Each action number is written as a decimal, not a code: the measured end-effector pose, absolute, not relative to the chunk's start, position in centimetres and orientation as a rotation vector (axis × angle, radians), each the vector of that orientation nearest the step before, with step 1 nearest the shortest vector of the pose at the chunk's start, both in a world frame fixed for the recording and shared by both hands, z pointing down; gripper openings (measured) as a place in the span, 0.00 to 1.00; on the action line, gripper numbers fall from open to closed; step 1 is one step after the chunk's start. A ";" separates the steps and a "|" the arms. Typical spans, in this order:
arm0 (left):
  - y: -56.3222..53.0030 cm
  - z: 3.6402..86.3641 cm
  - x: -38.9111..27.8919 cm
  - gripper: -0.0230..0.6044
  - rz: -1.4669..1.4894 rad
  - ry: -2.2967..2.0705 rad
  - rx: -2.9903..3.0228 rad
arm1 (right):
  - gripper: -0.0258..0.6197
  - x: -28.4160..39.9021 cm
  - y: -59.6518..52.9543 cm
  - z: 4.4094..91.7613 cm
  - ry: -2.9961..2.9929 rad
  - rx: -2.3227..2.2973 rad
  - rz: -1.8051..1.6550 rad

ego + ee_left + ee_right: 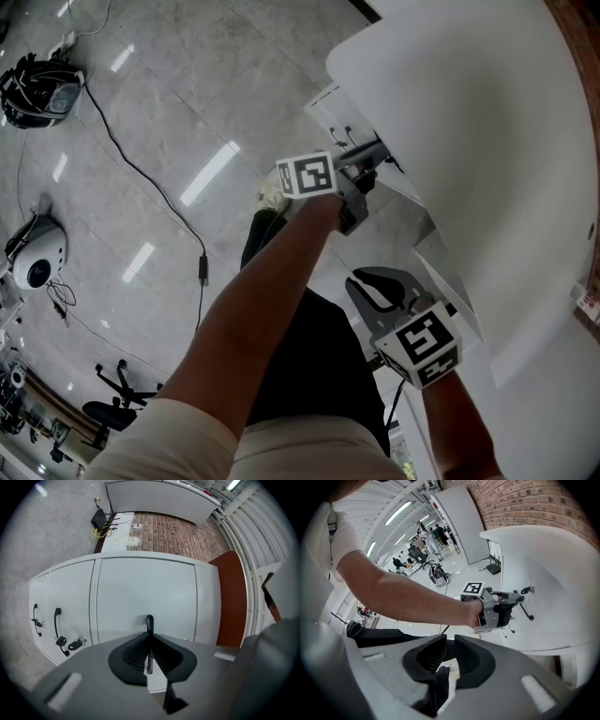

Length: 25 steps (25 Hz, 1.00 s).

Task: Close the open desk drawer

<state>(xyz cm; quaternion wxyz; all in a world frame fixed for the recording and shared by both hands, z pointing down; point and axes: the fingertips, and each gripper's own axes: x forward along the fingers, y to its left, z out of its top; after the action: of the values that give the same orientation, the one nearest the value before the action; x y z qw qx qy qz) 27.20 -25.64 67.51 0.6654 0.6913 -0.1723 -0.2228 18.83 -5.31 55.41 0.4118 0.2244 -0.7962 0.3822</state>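
There are two tongs, three black handles and one bunch of keys. The left tongs [149,637] are clenched on one handle [149,621], whose tip pokes out past the pinched jaws. It sits at the middle of a wide white drawer front [145,588]. A second handle [57,619] and a third handle [35,617] sit on the narrower fronts beside it, and the keys [74,644] hang from a lock near them. The drawers stand under the edge of the white surface [487,141]; I cannot tell how far the gripped one stands out. The left forearm [272,300] reaches nearly straight toward it. The right tongs [448,641] are released, with a narrow empty gap between the jaws. They are held low near the person's body, well apart from the drawers.
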 end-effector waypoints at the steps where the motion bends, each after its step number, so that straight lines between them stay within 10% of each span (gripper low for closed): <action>1: -25.6 67.5 27.2 0.08 -0.502 -0.387 1.561 | 0.12 18.8 -5.2 55.4 -2.004 0.565 0.961; 25: -22.4 66.6 23.9 0.11 -0.381 -0.457 1.610 | 0.12 17.4 -2.8 53.1 -2.015 0.608 0.900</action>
<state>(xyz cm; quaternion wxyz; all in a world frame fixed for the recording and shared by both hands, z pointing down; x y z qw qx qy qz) 23.93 -22.43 66.55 0.6537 0.7099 -0.2013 -0.1681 17.38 -2.80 53.13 0.4138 0.2417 -0.8014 0.3579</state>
